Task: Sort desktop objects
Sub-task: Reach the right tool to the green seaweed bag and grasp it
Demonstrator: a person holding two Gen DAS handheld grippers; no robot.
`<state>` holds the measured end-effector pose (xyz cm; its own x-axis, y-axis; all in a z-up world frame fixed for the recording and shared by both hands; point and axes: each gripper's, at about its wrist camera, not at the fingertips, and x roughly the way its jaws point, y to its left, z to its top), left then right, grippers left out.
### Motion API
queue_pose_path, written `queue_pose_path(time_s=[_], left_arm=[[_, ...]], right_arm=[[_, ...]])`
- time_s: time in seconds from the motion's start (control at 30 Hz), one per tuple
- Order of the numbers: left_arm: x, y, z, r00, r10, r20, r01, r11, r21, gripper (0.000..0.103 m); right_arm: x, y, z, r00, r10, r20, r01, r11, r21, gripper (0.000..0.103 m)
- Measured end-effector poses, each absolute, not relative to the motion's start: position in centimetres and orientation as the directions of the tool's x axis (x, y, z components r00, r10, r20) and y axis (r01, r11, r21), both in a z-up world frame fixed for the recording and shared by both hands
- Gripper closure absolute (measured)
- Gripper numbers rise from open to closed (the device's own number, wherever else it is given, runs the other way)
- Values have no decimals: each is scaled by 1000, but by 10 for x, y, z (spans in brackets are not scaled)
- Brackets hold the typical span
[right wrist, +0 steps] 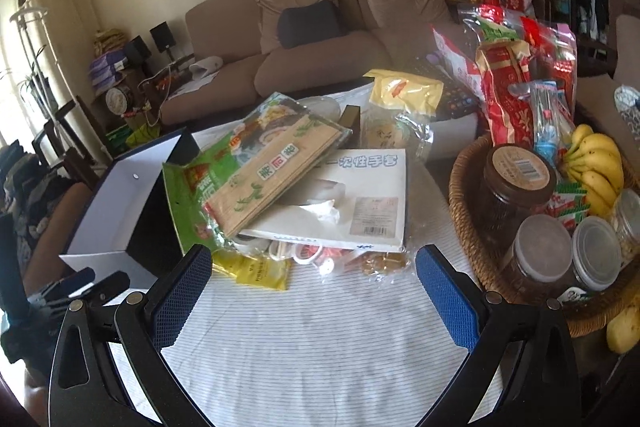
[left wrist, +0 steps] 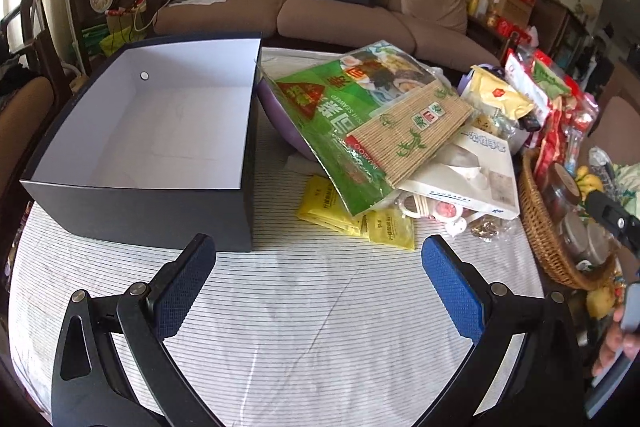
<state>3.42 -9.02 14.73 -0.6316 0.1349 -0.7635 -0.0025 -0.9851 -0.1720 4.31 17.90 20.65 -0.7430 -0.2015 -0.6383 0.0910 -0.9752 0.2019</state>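
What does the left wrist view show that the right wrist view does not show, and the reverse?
Only the left wrist view shows the white floor of the open dark blue cardboard box and the purple round bowl under the green seaweed packet.

Only the right wrist view shows the yellow banana bunch and the brown jar with a barcode lid plainly in the woven wicker basket.

Both show the packet, the white flat carton, yellow sachets and striped tablecloth, each view with open jaws.

soft daylight from the left, sharp centre, fisheye-warped dark corners.
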Motion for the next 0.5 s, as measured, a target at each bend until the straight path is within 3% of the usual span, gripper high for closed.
queue_pose_path(time_s=[0.43, 0.5], left_arm=[[-36, -75, 82, -583, 267, -768, 120, -906, -406, 7], [-45, -76, 73, -573, 314, -757, 129, -878, -461, 15]], right_arm=[[28, 177, 142, -712, -246, -657, 149, -968, 200, 0], [27, 179, 140, -706, -282, -650, 156, -957, 245, 0]])
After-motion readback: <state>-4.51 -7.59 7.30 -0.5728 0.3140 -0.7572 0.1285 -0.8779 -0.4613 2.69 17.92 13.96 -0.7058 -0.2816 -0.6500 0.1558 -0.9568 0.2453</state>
